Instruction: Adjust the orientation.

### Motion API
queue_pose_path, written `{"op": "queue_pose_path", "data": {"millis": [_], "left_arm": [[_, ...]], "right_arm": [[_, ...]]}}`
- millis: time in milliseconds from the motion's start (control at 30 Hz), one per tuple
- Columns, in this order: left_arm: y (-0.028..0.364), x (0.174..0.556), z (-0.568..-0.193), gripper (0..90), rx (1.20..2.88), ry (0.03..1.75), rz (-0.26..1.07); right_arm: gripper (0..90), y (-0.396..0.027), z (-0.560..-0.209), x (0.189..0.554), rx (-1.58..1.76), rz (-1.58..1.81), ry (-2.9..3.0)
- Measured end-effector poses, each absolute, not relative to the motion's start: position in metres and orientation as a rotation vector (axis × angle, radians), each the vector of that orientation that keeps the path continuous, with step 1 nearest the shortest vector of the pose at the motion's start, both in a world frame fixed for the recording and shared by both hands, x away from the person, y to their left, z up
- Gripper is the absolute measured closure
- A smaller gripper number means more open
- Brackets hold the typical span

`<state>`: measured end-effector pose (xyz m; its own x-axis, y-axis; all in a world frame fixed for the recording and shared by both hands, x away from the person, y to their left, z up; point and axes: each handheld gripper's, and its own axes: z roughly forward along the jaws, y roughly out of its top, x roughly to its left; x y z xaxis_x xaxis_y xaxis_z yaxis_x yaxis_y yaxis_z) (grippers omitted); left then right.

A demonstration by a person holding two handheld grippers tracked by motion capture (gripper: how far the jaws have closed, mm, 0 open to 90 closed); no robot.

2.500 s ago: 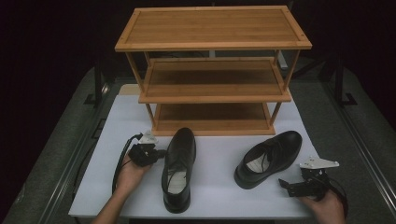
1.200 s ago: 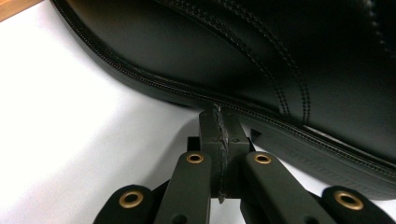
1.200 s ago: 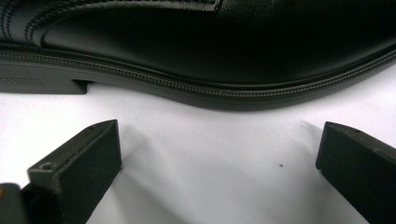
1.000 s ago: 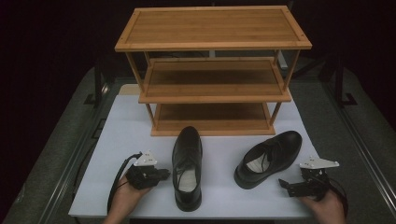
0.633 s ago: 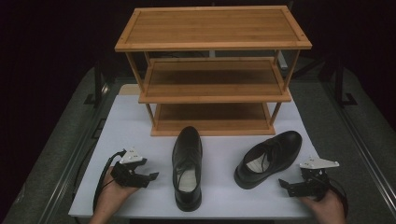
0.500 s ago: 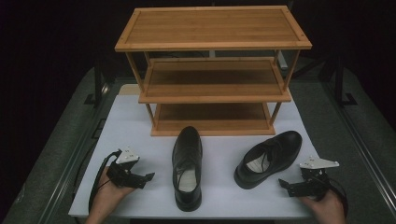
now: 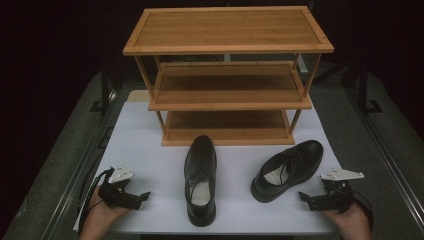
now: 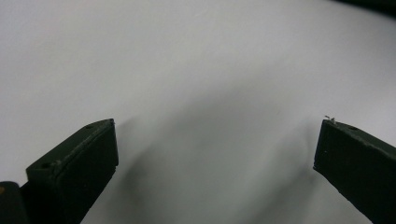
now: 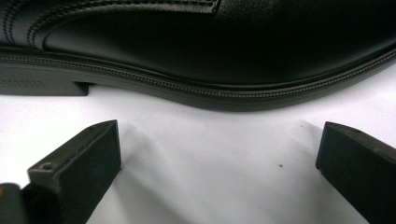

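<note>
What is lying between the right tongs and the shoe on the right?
Nothing: in the right gripper view, bare white table runs from the open right tongs to the right shoe. The high view agrees.

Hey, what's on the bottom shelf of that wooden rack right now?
The visible part of the bottom shelf of the wooden rack is bare wood. Its back strip is shaded and partly hidden by the middle shelf above.

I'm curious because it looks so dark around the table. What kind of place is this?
Probably a test or recording room, not a home: a white table in blackness, a bare wooden shoe rack, two black shoes laid out.
</note>
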<state>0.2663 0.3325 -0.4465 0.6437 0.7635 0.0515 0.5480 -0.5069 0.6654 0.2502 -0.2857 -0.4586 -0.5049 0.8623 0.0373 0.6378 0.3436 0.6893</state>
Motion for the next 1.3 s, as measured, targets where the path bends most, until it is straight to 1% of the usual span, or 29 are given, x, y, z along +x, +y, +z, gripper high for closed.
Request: {"op": "queue_pose_path", "data": {"millis": [67, 200, 267, 333, 400, 467, 567, 600, 633, 733, 800, 833, 867, 900, 933, 967, 1033, 1300], "left_arm": [[0.336, 0.266, -0.45, 0.0, 2.201, 1.029, 0.431], [0.336, 0.266, -0.451, 0.0, 2.201, 1.023, 0.436], [0.336, 0.265, -0.451, 0.0, 2.197, 1.021, 0.44], [0.337, 0.265, -0.451, 0.0, 2.197, 1.021, 0.44], [0.336, 0.265, -0.451, 0.0, 2.199, 1.022, 0.438], [0.336, 0.265, -0.451, 0.0, 2.199, 1.022, 0.437], [0.336, 0.265, -0.451, 0.0, 2.2, 1.022, 0.438], [0.336, 0.265, -0.451, 0.0, 2.2, 1.023, 0.437], [0.336, 0.265, -0.451, 0.0, 2.2, 1.023, 0.437], [0.336, 0.265, -0.451, 0.0, 2.201, 1.022, 0.438], [0.336, 0.265, -0.451, 0.0, 2.2, 1.022, 0.438], [0.336, 0.265, -0.451, 0.0, 2.2, 1.023, 0.438], [0.336, 0.265, -0.451, 0.0, 2.199, 1.023, 0.438], [0.336, 0.265, -0.451, 0.0, 2.199, 1.022, 0.437], [0.336, 0.265, -0.451, 0.0, 2.199, 1.022, 0.436], [0.336, 0.265, -0.451, 0.0, 2.198, 1.023, 0.435], [0.336, 0.265, -0.451, 0.0, 2.197, 1.024, 0.435], [0.337, 0.265, -0.451, 0.0, 2.199, 1.024, 0.434]], "right_arm": [[0.0, -0.285, -0.459, 0.25, 1.325, 0.935, 2.28], [1.3, -0.285, -0.458, 0.249, 1.319, 0.923, 2.279], [5.3, -0.285, -0.457, 0.248, 1.33, 0.921, 2.266], [6.4, -0.287, -0.454, 0.246, 1.358, 0.909, 2.254], [15.0, -0.288, -0.451, 0.245, 1.365, 0.906, 2.245], [15.9, -0.291, -0.447, 0.244, 1.374, 0.924, 2.222], [25.1, -0.296, -0.438, 0.244, 1.385, 0.942, 2.202], [34.7, -0.299, -0.432, 0.244, 1.392, 0.968, 2.193], [34.7, -0.299, -0.432, 0.244, 1.392, 0.968, 2.193], [48.3, -0.304, -0.423, 0.247, 1.382, 0.984, 2.181], [59.9, -0.307, -0.419, 0.251, 1.382, 1.003, 2.175], [63.7, -0.308, -0.417, 0.252, 1.387, 1.007, 2.17], [71.0, -0.31, -0.415, 0.255, 1.396, 1.0, 2.158], [73.9, -0.311, -0.413, 0.257, 1.4, 1.004, 2.159], [84.0, -0.313, -0.409, 0.261, 1.4, 1.012, 2.162], [84.0, -0.313, -0.409, 0.261, 1.4, 1.012, 2.162], [89.7, -0.315, -0.406, 0.267, 1.402, 1.001, 2.161], [89.7, -0.329, -0.397, 0.298, 1.439, 1.033, 2.115]]}}
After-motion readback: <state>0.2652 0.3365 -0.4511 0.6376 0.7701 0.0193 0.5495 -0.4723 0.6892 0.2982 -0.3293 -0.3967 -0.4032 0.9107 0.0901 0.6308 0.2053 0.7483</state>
